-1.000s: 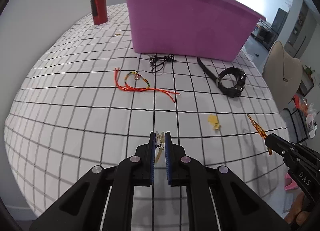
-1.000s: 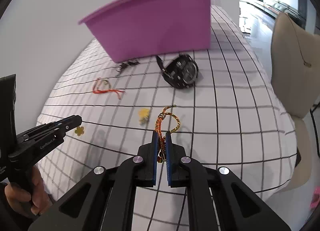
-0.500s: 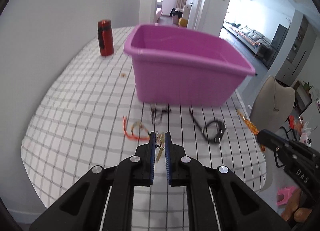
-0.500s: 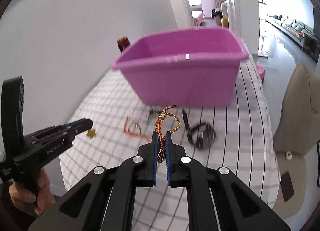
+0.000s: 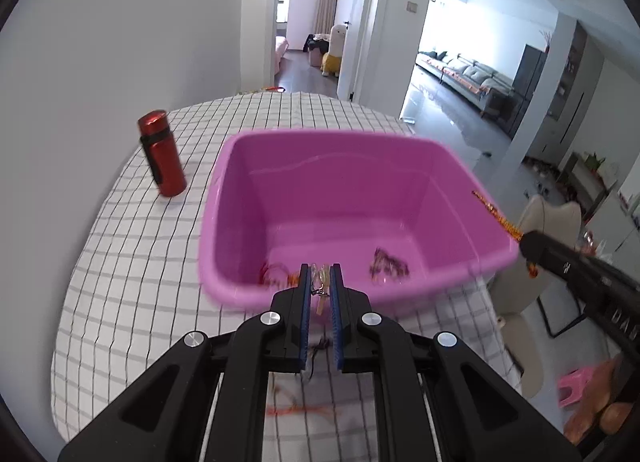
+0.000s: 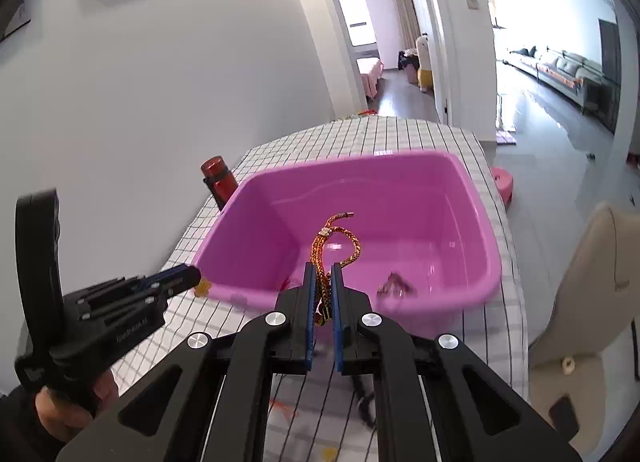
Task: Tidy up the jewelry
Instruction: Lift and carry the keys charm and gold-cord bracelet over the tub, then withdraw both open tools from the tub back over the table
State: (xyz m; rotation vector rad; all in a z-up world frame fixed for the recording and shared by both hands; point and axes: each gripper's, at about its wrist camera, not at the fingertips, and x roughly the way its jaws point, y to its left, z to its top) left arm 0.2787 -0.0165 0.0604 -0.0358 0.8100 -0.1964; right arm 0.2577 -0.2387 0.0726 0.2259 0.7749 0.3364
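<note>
Left wrist view: left tongs gripping a small gold charm, now raised from counter over purple basin at frame centre. Right tongs pinching braided orange bracelet, likewise lifted above the basin; both pieces appearing ready for release.

blurred: dark tangle in pink tub | hidden: table items beneath left tool

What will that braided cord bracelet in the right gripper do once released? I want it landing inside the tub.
The braided cord bracelet holds its loop upright, so probably semi-stiff. Looks light, likely drops straight into the pink tub.
</note>
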